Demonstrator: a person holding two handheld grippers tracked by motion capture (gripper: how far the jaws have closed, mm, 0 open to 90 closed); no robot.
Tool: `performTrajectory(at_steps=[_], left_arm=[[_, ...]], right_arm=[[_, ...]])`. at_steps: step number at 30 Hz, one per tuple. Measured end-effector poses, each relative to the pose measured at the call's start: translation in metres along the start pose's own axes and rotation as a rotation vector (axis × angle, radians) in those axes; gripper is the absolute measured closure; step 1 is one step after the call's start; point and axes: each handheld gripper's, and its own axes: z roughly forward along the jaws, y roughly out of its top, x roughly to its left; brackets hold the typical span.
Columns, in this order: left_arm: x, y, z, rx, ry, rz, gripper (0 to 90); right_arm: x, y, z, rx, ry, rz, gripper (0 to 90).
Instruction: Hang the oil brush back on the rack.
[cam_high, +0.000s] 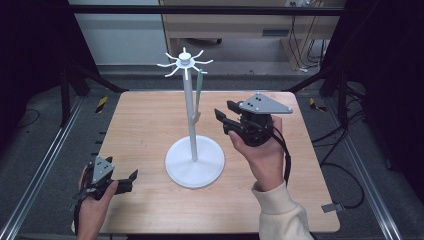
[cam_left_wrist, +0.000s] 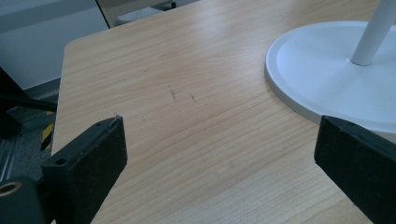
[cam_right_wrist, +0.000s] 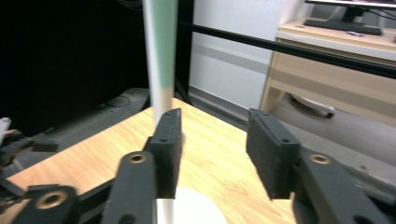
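- Holding your right gripper (cam_high: 223, 116) raised beside the white stand (cam_high: 194, 161), with its fingers (cam_right_wrist: 169, 140) parted and gripping nothing, you are close to the green utensil (cam_high: 199, 92) that hangs from one of the top hooks (cam_high: 184, 62).
- Closing off-centre could push the utensil aside; it would likely swing or slip off its hook.
- Bumping the thin pole could tip the stand, since its height makes it top-heavy.
- Your left gripper (cam_high: 126, 181) rests low on the desk (cam_high: 145, 120), fingers (cam_left_wrist: 88, 158) wide open and empty, just beside the base; a careless nudge there may slide the stand.
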Motion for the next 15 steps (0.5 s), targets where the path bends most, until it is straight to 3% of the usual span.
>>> performTrajectory(at_steps=[7, 8, 12, 15], left_arm=[[0.000, 0.000, 0.000, 0.000, -0.001, 0.000, 2.1], [0.000, 0.000, 0.000, -0.001, -0.001, 0.000, 2.1], [0.000, 0.000, 0.000, -0.001, -0.001, 0.000, 2.1], [0.000, 0.000, 0.001, -0.001, -0.002, 0.001, 2.1]], right_arm=[[-0.007, -0.003, 0.000, 0.034, -0.075, -0.004, 37.7], [-0.010, -0.004, 0.000, 0.039, -0.093, 0.001, 32.3], [-0.016, -0.007, 0.002, 0.067, -0.117, -0.002, 18.7], [-0.021, -0.010, 0.003, 0.092, -0.121, -0.007, 13.3]])
